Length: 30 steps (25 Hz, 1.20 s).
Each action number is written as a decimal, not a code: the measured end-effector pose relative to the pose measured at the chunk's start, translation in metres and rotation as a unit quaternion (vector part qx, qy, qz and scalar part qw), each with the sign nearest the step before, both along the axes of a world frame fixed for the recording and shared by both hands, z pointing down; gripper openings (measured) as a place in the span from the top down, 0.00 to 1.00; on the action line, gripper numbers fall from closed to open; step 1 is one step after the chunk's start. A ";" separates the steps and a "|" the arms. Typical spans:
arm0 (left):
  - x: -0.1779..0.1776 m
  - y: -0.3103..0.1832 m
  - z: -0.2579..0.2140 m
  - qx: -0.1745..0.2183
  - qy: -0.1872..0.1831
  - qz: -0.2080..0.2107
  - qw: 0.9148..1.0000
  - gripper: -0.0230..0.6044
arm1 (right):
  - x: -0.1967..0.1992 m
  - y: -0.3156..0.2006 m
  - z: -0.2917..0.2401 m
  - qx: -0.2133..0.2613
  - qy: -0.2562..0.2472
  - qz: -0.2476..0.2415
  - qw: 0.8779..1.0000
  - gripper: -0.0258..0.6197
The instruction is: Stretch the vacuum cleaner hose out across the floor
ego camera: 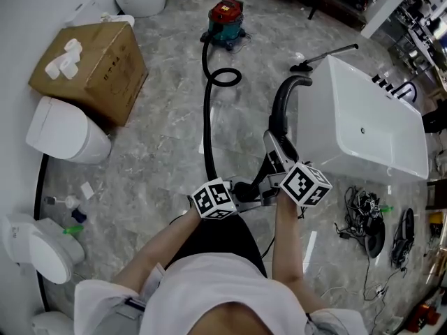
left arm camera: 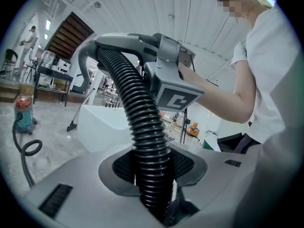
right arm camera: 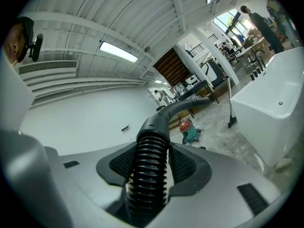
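Hose (ego camera: 207,131) crosses open floor (ego camera: 164,155) between box (ego camera: 98,68), bathtub (ego camera: 377,124).

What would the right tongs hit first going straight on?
Apart from the hose the right tongs clamp, probably nothing close: the line looks free over the floor toward the red vacuum cleaner, with the bathtub off to the right.

The vacuum cleaner (ego camera: 225,21) stands at the far end of the floor (ego camera: 160,152), and its hose (ego camera: 207,117) runs from it through one loop towards the person. There the left gripper (left arm camera: 152,175) and, further along just below the bent pipe (ego camera: 283,96), the right gripper (right arm camera: 147,170) each grip it. The bathtub (ego camera: 377,128) stands right of the hose, the cardboard box (ego camera: 94,68) left, a toilet (ego camera: 66,132) just nearer than the box, and cables (ego camera: 367,218) lie near the tub's near end.
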<state>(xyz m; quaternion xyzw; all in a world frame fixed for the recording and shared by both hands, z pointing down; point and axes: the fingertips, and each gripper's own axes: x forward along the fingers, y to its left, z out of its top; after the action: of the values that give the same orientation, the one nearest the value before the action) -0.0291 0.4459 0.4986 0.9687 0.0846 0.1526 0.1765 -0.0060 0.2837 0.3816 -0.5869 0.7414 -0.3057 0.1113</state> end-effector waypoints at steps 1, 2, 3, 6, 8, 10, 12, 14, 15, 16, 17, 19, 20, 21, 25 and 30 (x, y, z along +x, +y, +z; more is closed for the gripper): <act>-0.005 -0.001 -0.002 0.009 -0.001 0.005 1.000 0.70 | -0.004 0.000 -0.004 0.004 0.001 0.003 1.000 0.64; -0.011 -0.003 -0.005 0.020 -0.002 0.010 1.000 0.70 | -0.009 0.000 -0.009 0.008 0.002 0.006 1.000 0.64; -0.017 -0.006 -0.007 0.030 -0.002 0.014 0.999 0.70 | -0.013 0.000 -0.013 0.013 0.002 0.009 1.000 0.64; -0.035 -0.016 -0.009 0.060 0.000 0.018 0.998 0.70 | -0.024 0.001 -0.022 0.023 -0.008 0.027 0.999 0.64; -0.048 -0.026 -0.010 0.079 0.006 0.013 0.997 0.70 | -0.029 0.004 -0.027 0.028 -0.020 0.038 0.999 0.64; -0.057 -0.032 -0.010 0.094 0.010 0.010 0.995 0.69 | -0.031 0.010 -0.032 0.033 -0.034 0.049 0.998 0.64; -0.061 -0.037 -0.010 0.103 0.015 0.010 0.994 0.67 | -0.031 0.017 -0.040 0.043 -0.066 0.059 0.995 0.64; -0.064 -0.040 -0.015 0.106 0.027 0.014 0.994 0.65 | -0.029 0.023 -0.047 0.056 -0.096 0.070 0.991 0.64; -0.064 -0.039 -0.018 0.107 0.033 0.017 0.994 0.65 | -0.028 0.026 -0.050 0.060 -0.099 0.075 0.990 0.64; -0.064 -0.038 -0.020 0.107 0.037 0.021 0.993 0.65 | -0.027 0.029 -0.052 0.063 -0.096 0.079 0.990 0.64; -0.063 -0.037 -0.021 0.109 0.038 0.023 0.993 0.65 | -0.027 0.032 -0.054 0.065 -0.092 0.080 0.990 0.64; -0.062 -0.036 -0.017 0.113 0.037 0.025 0.993 0.65 | -0.029 0.034 -0.056 0.068 -0.088 0.076 0.991 0.65; -0.063 -0.036 -0.015 0.115 0.035 0.022 0.992 0.64 | -0.030 0.035 -0.055 0.067 -0.089 0.074 0.991 0.65; -0.063 -0.037 -0.014 0.119 0.032 0.017 0.992 0.64 | -0.031 0.036 -0.056 0.066 -0.090 0.070 0.991 0.65; -0.063 -0.046 -0.020 0.151 0.041 -0.021 0.988 0.63 | -0.034 0.039 -0.068 0.083 -0.100 0.045 0.991 0.65; -0.055 -0.060 -0.030 0.164 0.056 -0.049 0.984 0.59 | -0.029 0.048 -0.084 0.095 -0.106 0.034 0.989 0.65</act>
<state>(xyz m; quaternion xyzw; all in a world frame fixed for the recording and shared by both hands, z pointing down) -0.0842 0.3858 0.4683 0.9945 0.0207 0.1015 0.0171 -0.0349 0.3317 0.2978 -0.5625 0.7311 -0.2901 0.2548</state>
